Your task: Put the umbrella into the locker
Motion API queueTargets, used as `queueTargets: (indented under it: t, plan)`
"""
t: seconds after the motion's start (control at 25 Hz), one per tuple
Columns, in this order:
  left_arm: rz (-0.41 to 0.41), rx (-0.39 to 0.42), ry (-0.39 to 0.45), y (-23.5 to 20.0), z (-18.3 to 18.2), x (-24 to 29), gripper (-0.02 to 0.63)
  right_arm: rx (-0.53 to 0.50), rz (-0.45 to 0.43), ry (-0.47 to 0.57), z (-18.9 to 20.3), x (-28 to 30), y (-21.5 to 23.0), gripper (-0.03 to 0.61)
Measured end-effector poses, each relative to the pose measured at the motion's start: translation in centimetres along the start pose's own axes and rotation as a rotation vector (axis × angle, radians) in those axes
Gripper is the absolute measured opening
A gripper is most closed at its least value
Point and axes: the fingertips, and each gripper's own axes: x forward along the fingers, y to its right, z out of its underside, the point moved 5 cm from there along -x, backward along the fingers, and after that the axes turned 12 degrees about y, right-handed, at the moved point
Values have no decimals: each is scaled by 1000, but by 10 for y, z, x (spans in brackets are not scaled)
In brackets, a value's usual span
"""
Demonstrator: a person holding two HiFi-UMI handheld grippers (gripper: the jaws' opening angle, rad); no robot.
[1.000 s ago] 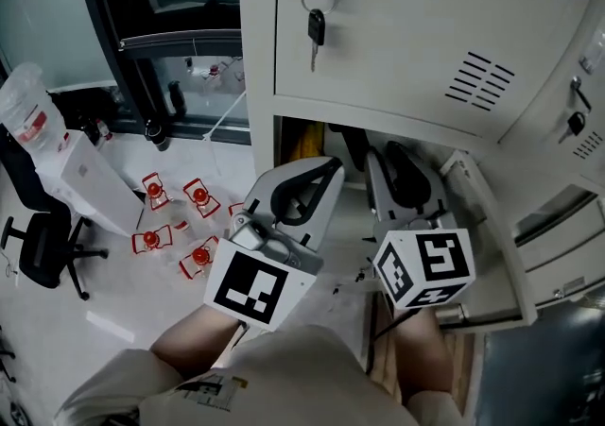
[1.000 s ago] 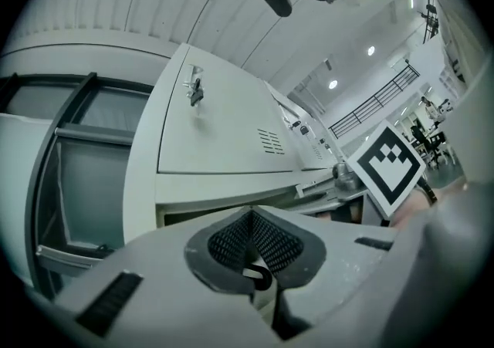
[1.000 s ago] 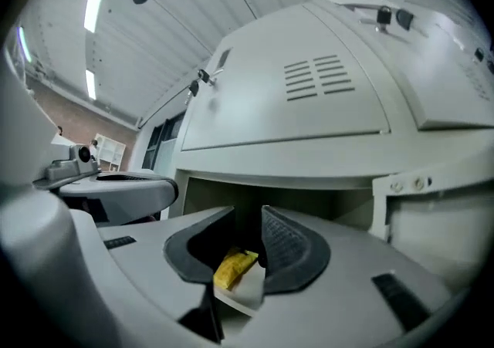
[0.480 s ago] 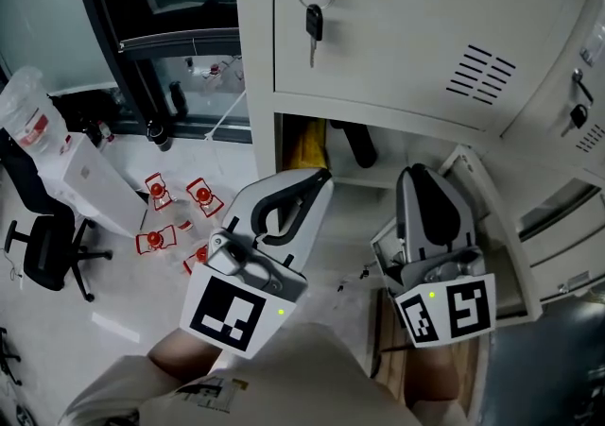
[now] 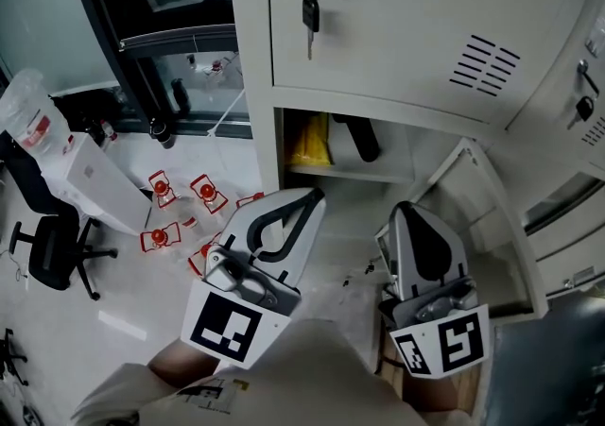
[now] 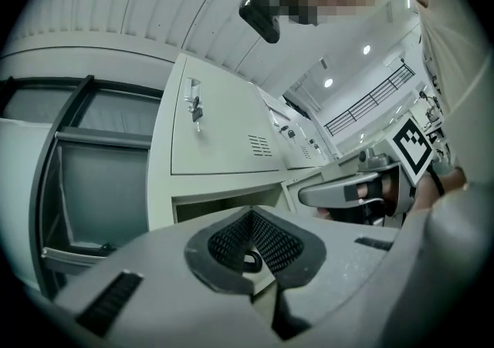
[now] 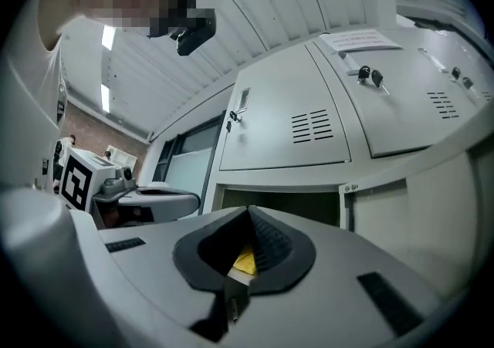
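So the umbrella point(image 5: 357, 137) is inside the open lower compartment of the locker point(image 5: 253, 84). It's a dark folded thing leaning at a tilt, just right of something yellow point(image 5: 312, 141) that stands at the compartment's left side. The compartment's door point(image 5: 463, 193) is swung open to the right.

Both grippers hang on the near side of the opening, not touching anything. Left gripper point(image 5: 304, 199): jaws pressed together, nothing between them, tips pointing toward the compartment's bottom edge. Right gripper point(image 5: 408, 211): same deal, jaws together and empty, sitting just left of the open door. The bit of yellow peeking past its pads in the right gripper view is just that yellow thing far back in the locker.

The door above is shut, with a key point(image 5: 309, 12) dangling from its lock. Off to the left on the floor there's a bunch of little red-and-white items point(image 5: 180, 214) and a black office chair point(image 5: 47, 249).
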Motion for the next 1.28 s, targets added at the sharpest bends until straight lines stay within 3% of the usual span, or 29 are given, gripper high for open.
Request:
queueTargets:
  t: [0.56, 1.28]
  plan:
    - [43, 14, -126, 17, 42, -17, 8, 58, 20, -112, 40, -28, -2, 8]
    - [21, -11, -127, 13, 50, -15, 8, 85, -1, -157, 53, -30, -1, 6]
